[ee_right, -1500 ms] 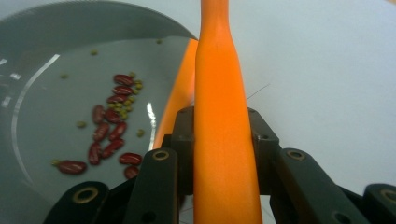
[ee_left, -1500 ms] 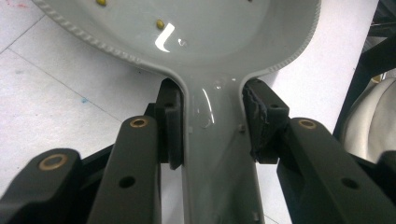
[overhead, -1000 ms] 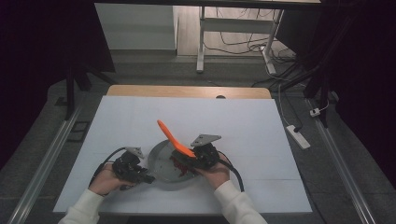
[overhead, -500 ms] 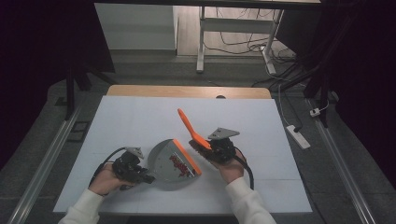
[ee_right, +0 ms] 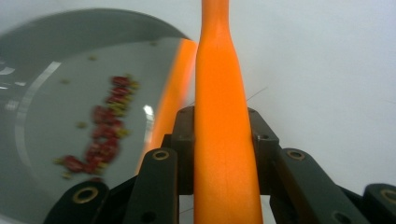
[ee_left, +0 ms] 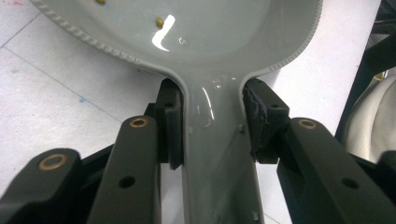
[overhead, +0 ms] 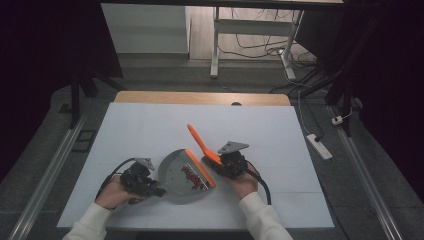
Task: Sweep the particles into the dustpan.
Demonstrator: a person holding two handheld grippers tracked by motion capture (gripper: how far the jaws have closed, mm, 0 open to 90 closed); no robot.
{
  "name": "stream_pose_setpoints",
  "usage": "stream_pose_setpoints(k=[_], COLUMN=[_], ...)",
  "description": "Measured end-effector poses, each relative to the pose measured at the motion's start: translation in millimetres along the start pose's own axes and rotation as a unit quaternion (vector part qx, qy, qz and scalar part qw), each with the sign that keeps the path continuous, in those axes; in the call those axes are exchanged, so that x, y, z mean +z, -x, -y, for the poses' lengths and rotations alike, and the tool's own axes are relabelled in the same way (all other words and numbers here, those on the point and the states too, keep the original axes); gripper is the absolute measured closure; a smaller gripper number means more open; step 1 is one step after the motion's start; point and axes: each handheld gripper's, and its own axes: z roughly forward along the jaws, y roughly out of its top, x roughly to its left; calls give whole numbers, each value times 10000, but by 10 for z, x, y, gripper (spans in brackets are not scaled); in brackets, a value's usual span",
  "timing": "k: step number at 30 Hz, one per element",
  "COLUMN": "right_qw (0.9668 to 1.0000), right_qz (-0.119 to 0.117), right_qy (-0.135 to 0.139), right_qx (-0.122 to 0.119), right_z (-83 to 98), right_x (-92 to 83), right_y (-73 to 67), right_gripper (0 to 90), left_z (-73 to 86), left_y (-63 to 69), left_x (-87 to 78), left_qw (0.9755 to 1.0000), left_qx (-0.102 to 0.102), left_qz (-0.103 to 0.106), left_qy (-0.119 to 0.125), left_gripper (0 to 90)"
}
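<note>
— What is lying on the table [overhead: 150, 125] right now?

— A grey dustpan [overhead: 181, 176] is resting flat near the front edge, its handle pointing to the left and its orange lip [overhead: 200, 167] facing right. The rim is showing a ribbed edge in the left gripper view.

— Is anything sitting inside it?

— Yes, a small heap of red and yellowish crumbs [overhead: 192, 176] is lying just behind the lip, with a few stray bits scattered farther back.

— And the brush?

— An orange brush handle [overhead: 199, 141] is slanting up and away just to the right of the lip, with its lower end close beside it.
</note>
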Motion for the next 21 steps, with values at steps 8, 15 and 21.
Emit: stream_pose_setpoints(k=[8, 15, 21], right_qw=[9987, 9977, 9977], right_qz=[-443, -386, -54], right_qy=[245, 551, 679], right_qx=[-99, -75, 27], right_z=[-73, -114, -94], right_x=[22, -91, -234], right_y=[-263, -196, 8], right_gripper=[701, 702, 702], left_z=[1, 3, 6], left_y=[11, 12, 13], left_x=[-3, -8, 4], left_qw=[10000, 10000, 9999], left_qx=[13, 4, 24], left_qz=[-40, -38, -68], left_qy=[39, 82, 156], left_gripper=[619, 619, 619])
